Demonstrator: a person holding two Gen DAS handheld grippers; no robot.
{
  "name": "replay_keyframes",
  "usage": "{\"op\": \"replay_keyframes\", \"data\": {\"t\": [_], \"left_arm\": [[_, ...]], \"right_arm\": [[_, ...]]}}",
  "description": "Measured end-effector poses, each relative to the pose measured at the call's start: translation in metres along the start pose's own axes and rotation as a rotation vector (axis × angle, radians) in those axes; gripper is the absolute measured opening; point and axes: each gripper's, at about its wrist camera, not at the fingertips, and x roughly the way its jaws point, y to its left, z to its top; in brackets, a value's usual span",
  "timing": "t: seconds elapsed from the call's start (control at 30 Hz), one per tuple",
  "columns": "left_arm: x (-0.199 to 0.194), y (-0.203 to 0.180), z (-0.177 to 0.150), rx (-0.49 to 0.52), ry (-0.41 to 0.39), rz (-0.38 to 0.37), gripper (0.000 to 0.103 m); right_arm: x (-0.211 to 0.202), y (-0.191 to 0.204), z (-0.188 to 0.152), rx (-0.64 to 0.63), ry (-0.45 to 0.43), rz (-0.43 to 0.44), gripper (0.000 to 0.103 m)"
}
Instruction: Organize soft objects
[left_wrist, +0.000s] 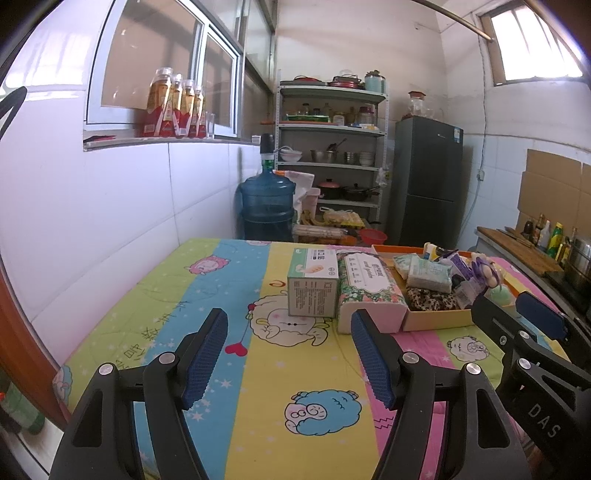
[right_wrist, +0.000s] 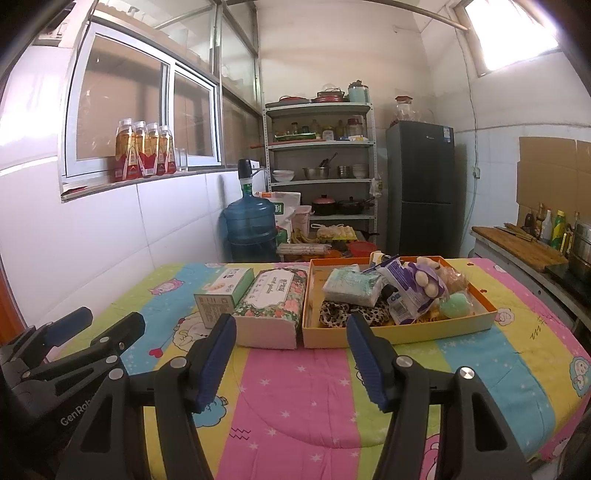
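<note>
Near the table's far edge, an orange tray (right_wrist: 399, 334) heaped with soft packets was recorded, a floral tissue pack (right_wrist: 271, 306) touching its left wall and a green box (right_wrist: 221, 291) beside that. Left gripper (left_wrist: 290, 354) and right gripper (right_wrist: 291, 358) were held above the quilt (right_wrist: 295, 387), fingers spread, nothing grasped.

On the desk (right_wrist: 295, 387), the small carton (right_wrist: 221, 291) lies left of the tissue pack (right_wrist: 271, 306). The tray (right_wrist: 399, 332) sits right of both. A water jug (right_wrist: 251, 225) stands behind.
</note>
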Motion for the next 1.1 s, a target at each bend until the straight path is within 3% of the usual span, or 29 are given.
{"op": "replay_keyframes", "data": {"t": [1.1], "left_arm": [[0.0037,0.0015,0.0009,0.005,0.008,-0.011,0.071]], "right_arm": [[-0.0024,-0.0015,0.0012,0.003,-0.005,0.001,0.062]]}}
